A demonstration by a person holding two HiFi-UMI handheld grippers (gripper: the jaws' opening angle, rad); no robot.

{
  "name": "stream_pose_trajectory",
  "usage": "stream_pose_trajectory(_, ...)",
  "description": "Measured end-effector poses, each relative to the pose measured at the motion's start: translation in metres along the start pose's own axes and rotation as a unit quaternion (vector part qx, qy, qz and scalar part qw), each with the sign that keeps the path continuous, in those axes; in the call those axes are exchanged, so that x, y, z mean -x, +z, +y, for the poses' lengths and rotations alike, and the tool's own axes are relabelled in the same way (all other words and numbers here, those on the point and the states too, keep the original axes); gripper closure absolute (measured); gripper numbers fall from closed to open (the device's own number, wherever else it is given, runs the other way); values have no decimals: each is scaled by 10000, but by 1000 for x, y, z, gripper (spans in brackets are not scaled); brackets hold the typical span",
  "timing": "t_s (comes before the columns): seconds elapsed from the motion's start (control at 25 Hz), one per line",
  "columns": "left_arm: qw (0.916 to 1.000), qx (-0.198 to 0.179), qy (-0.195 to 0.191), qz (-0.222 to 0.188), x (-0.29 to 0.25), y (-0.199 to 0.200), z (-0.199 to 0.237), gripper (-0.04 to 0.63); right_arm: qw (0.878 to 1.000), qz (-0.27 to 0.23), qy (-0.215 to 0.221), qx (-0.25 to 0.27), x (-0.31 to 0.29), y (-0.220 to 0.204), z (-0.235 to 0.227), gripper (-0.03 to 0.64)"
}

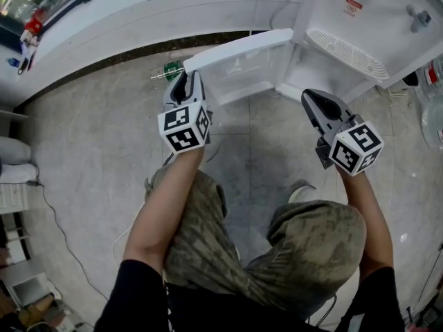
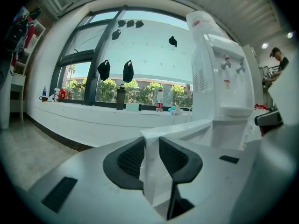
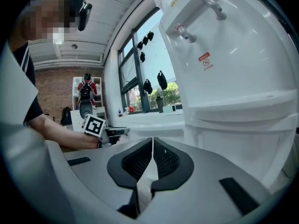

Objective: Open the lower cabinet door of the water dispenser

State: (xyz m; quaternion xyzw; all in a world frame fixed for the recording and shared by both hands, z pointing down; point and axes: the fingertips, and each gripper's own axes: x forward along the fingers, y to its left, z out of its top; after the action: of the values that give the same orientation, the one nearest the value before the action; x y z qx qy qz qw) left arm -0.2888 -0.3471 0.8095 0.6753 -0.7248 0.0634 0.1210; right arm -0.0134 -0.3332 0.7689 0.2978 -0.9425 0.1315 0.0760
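Note:
The white water dispenser (image 1: 374,19) stands at the top right of the head view. Its lower cabinet door (image 1: 239,50) is swung wide open to the left, and the cabinet's inside (image 1: 322,71) shows. My left gripper (image 1: 185,81) is shut on the door's free edge. In the left gripper view the white door edge (image 2: 152,181) sits pinched between the black pads (image 2: 132,158). My right gripper (image 1: 311,99) hovers in front of the open cabinet, apart from it. Its jaws (image 3: 153,160) are shut with nothing between them, and the dispenser's front (image 3: 233,69) fills that view.
A long white window ledge (image 1: 138,19) runs behind the dispenser, with bottles (image 2: 160,101) on it. A small green object (image 1: 172,69) lies on the floor by the door's tip. A cable (image 1: 59,227) trails over the stone floor at left. The person's knees (image 1: 304,241) are below the grippers.

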Motion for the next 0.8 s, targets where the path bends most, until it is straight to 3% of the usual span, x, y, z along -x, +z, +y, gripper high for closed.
stream_pose_trajectory(0.24, 10000, -33, -65, 42, 21, 7, -8, 508, 10000, -38, -48, 30, 18, 7, -6, 611)
stream_pose_trajectory(0.52, 9945, -303, -999, 54, 42, 30, -71, 520, 9994, -182, -284, -45, 36, 4, -33, 611)
stream_pose_trajectory(0.68, 9874, -509, -1497, 94, 41, 37, -120, 543, 9992, -249, -324, 3, 38, 1, -41, 611)
stream_pose_trajectory(0.8, 9807, -453, -1885, 256, 46, 33, -151, 583, 9987, -82, -491, -47, 41, -8, -42, 611)
